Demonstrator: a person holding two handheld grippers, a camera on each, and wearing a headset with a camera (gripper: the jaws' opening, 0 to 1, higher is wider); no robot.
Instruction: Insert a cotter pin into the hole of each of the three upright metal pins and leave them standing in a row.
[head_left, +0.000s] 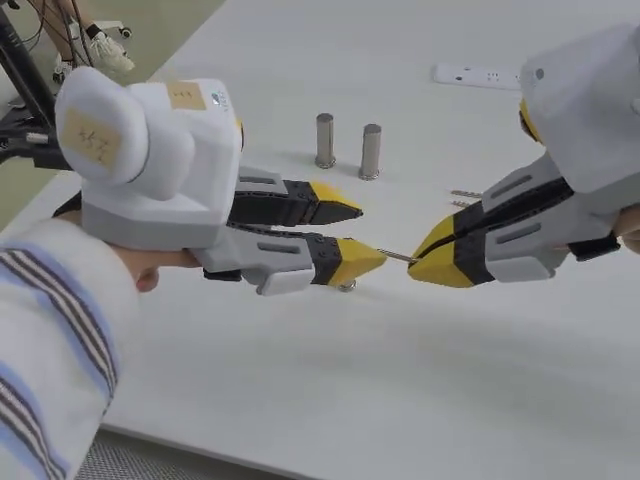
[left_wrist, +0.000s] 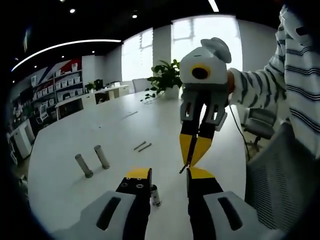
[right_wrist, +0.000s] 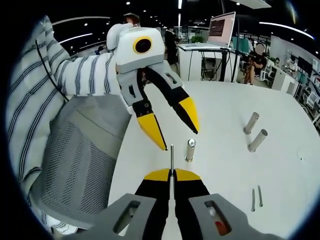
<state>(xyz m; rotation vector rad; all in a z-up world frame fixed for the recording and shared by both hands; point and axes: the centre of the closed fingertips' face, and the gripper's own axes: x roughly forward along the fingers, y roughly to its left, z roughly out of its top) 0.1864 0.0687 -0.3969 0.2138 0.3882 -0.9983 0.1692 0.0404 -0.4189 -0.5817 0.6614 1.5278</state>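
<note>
Currently: one cotter pin (right_wrist: 171, 156) is clamped lengthwise in the right gripper (head_left: 422, 262). Its fingers are closed tight on it, and the free end pokes out toward the near metal pin (right_wrist: 190, 150), just short of it. That pin stands upright on the bench (head_left: 400, 390), between the fingers of the left gripper (head_left: 367, 234). These are spread wide and, as far as I can tell, not touching it. Two further metal pins (head_left: 325, 140) stand side by side well behind. Two spare cotter pins (head_left: 465, 194) lie flat to the right of them. The cross-hole in the near pin is too small to make out.

Judgement: insertion not yet begun. To do it well, the left fingers should close on the pin body below the hole to stop it tipping. The cotter tip should then be brought level and square to the hole and fed slowly. An off-axis push would likely topple the pin.
</note>
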